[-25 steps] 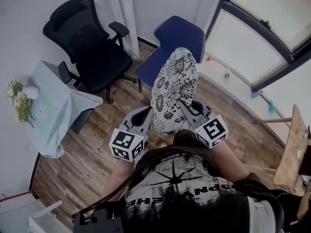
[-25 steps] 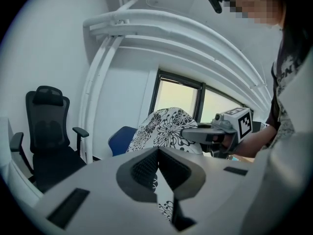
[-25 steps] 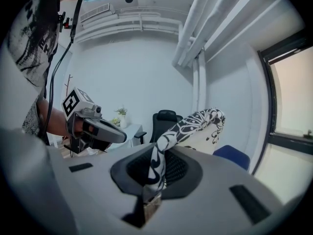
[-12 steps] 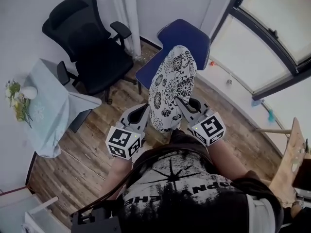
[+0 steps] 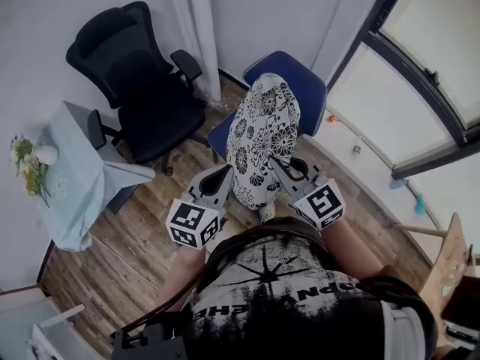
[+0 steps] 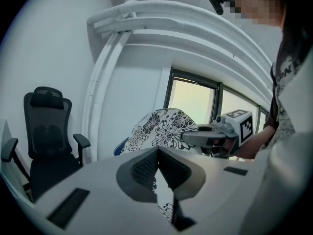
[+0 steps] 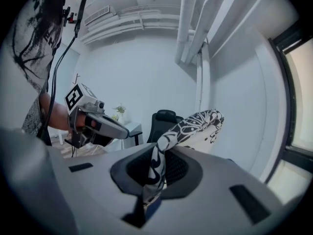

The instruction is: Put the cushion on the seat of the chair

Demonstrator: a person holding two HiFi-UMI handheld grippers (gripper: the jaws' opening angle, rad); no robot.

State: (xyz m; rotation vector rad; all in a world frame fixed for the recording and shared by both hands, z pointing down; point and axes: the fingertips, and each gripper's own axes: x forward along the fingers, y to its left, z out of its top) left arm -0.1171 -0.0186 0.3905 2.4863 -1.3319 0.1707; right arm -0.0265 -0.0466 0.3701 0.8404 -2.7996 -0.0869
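Observation:
A white cushion [image 5: 262, 135] with black flowers hangs upright between my two grippers, in front of the blue chair [image 5: 306, 81]. In the head view it covers most of the chair's seat. My left gripper [image 5: 228, 174] is shut on the cushion's left lower edge and my right gripper [image 5: 277, 163] is shut on its right lower edge. In the left gripper view the cushion [image 6: 161, 128] rises past the shut jaws, and the right gripper [image 6: 215, 134] shows beyond it. In the right gripper view a fold of the cushion [image 7: 157, 163] is pinched between the jaws.
A black office chair [image 5: 135, 73] stands left of the blue chair. A small table under a pale blue cloth [image 5: 71, 175] with flowers [image 5: 28, 163] is at the far left. A large window [image 5: 420, 66] runs along the right, with a wooden board [image 5: 448, 265] near it.
Both grippers have carried the cushion forward toward the blue chair, and it now overlaps more of the seat. The grip on it is unchanged.

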